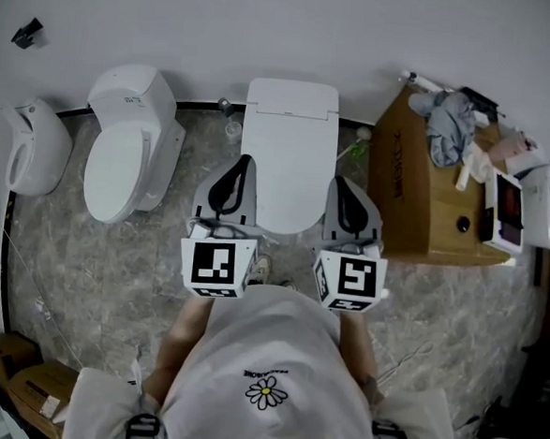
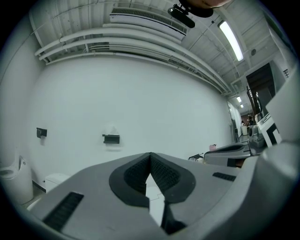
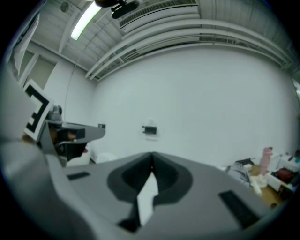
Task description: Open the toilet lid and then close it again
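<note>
two-gripper setup here, one in each hand, and right now both of mine are closed with nothing in them: my left gripper (image 1: 240, 168) has its jaws pressed together at the tips, you can see that clearly in the left gripper view (image 2: 150, 157), and my right gripper (image 1: 345, 188) is the same, tips meeting in the right gripper view (image 3: 152, 155), just a sliver of white showing through the gap lower down between the pads. both point level at the white wall (image 2: 140, 103), where a small black bracket (image 2: 111, 138) is mounted. the toilet (image 1: 291, 107) i'm dealing with is straight ahead of me, back against the wall, and its lid (image 1: 286, 168) is down flat. from the head view my left gripper sits over the lid's front left edge and my right one over the front right edge, so the lid is between them, but i can't tell from here whether either one is touching it. the marker cubes (image 1: 218, 266) are close in front of my white shirt (image 1: 264, 373). off to the left there's a second toilet (image 1: 130, 143), also lid down, and to the right, just beside the toilet, a wooden box (image 1: 425, 201) with a grey cloth (image 1: 450, 125) dumped on top. the floor (image 1: 112, 268) is marbled stone
</note>
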The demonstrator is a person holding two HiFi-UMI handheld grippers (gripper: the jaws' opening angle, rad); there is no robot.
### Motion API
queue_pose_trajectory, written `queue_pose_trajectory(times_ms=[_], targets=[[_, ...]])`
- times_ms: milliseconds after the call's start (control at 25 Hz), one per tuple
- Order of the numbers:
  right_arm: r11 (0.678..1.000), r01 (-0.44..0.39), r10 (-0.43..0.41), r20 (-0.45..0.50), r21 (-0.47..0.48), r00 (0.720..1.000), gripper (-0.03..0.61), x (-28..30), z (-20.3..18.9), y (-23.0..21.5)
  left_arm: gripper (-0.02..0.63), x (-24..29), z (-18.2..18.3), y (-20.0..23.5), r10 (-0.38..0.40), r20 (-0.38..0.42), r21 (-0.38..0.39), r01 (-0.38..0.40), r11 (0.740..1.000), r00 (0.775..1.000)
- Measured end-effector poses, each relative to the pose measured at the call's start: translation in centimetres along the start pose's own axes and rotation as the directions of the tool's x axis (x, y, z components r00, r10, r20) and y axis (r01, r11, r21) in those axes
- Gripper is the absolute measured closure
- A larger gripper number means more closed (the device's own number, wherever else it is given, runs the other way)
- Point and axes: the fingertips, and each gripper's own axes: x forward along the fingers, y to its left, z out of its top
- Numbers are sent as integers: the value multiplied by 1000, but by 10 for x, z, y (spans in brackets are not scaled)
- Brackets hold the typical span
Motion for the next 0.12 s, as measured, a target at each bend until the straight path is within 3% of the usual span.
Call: queue_pose_trajectory(times_ms=[120], targets=[[1000, -13, 13, -5, -2, 1000, 548, 4, -3, 5, 589, 0, 2, 2, -3, 20, 15, 3, 1000, 1000]])
